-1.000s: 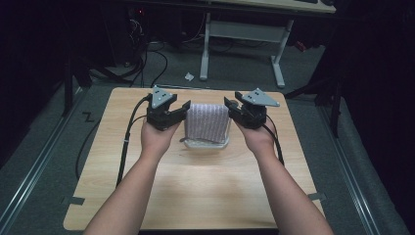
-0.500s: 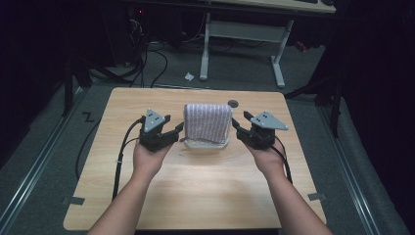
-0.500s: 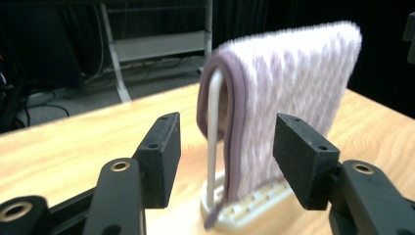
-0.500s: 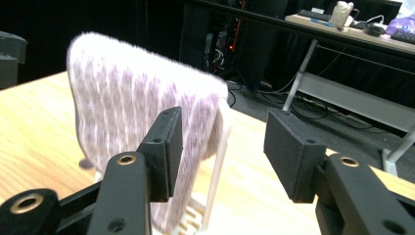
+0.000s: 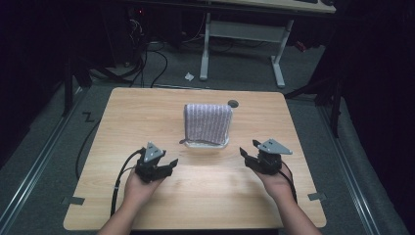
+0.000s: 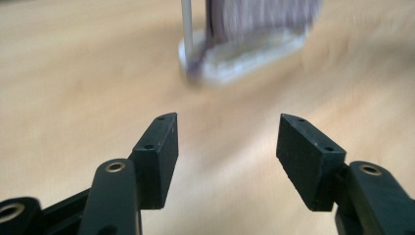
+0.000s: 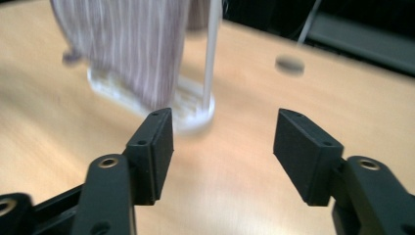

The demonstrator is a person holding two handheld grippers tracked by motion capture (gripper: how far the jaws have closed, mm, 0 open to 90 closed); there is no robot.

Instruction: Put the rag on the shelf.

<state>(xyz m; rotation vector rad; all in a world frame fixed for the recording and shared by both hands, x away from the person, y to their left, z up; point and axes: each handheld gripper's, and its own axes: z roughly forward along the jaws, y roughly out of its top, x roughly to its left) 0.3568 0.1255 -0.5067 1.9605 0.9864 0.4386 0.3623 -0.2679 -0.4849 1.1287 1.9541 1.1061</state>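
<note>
Right, both grippers empty. Left gripper has its jaws spread wide, nothing between them, just opening the last bit; it sits low over the table near the front edge, left of centre. Right gripper is the same: jaws wide apart, just been opening, nothing held, front right. Its pads are flat black blocks with a fine ribbed face.

Out from there, well apart from both and between them toward the middle of the table: the striped cloth, draped over a small white rack. The cloth hangs in a fold, with the top edge rounded over the rail. A thin white upright post shows beside the fabric, and the base is an oval, pale, plastic-looking plate.

Handling, as a guess: the cloth is soft, light and limp, a knit or woven texture with narrow purple-grey stripes, and it won't slip much on ribbed pads. Pinch the hanging side edges or top corners, one gripper each side. The rack looks light and could tip or drag if the cloth is pulled sideways, so lift up.

The table is pale wood grain, smooth, with a round dark grommet behind the rack.
</note>
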